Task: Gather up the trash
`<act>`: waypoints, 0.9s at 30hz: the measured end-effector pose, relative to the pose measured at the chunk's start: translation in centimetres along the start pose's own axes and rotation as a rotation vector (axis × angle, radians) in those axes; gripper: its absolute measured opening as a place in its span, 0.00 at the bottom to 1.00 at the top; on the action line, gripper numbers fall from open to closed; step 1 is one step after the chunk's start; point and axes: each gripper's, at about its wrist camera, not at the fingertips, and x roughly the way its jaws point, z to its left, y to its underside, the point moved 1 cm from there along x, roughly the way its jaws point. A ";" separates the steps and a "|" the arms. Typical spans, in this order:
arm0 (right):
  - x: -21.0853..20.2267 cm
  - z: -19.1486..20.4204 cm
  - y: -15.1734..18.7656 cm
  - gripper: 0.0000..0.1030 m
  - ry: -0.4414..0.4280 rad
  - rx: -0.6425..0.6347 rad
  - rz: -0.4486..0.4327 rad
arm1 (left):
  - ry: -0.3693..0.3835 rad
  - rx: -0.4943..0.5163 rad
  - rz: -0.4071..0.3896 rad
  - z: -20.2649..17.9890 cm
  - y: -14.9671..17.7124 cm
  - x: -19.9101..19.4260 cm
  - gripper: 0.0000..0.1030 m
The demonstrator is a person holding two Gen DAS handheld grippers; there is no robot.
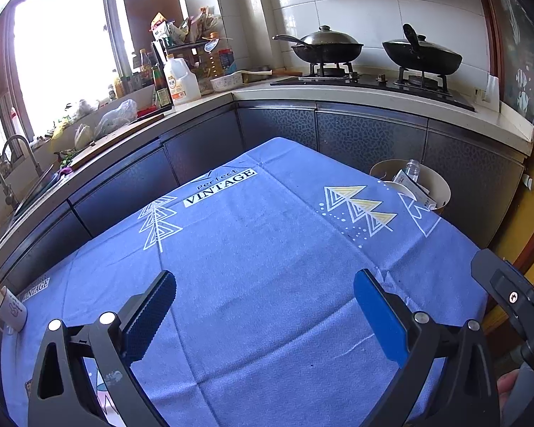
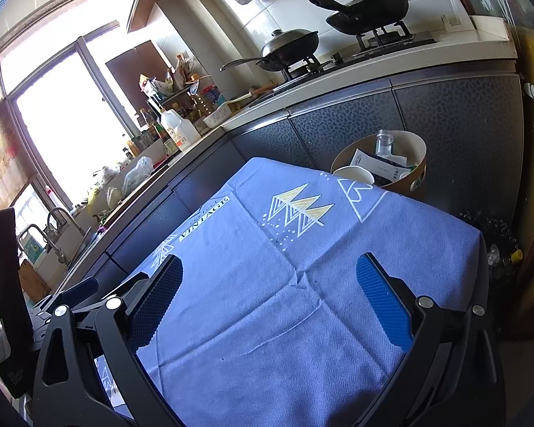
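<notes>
A round tan bin (image 1: 441, 185) (image 2: 414, 142) stands past the table's far right corner. Inside it are a clear bottle (image 1: 413, 170) (image 2: 383, 141), a white paper cup (image 2: 354, 175) and flat cartons (image 2: 381, 166). My left gripper (image 1: 265, 286) hovers open over the blue tablecloth (image 1: 252, 256), with nothing between its blue pads. My right gripper (image 2: 268, 270) is open too, empty, above the same cloth (image 2: 302, 284), the bin ahead and to its right. A white mug (image 1: 10, 310) stands at the table's left edge.
Dark cabinets and a pale counter (image 1: 338, 98) wrap behind the table, with two lidded pans (image 1: 325, 47) on a hob, bottles and a jug (image 1: 181, 80), and a sink tap (image 1: 17, 142) at left. Loose litter (image 2: 498, 249) lies on the floor at right.
</notes>
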 end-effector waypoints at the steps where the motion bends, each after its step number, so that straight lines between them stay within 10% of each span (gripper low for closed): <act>1: 0.0 0.0 0.0 0.94 0.000 0.000 0.000 | 0.001 0.002 0.000 0.0 0.0 0.0 0.96; 27: 0.3 -0.4 0.9 0.94 0.006 0.012 0.016 | 0.000 0.045 0.021 -0.6 0.9 0.9 0.96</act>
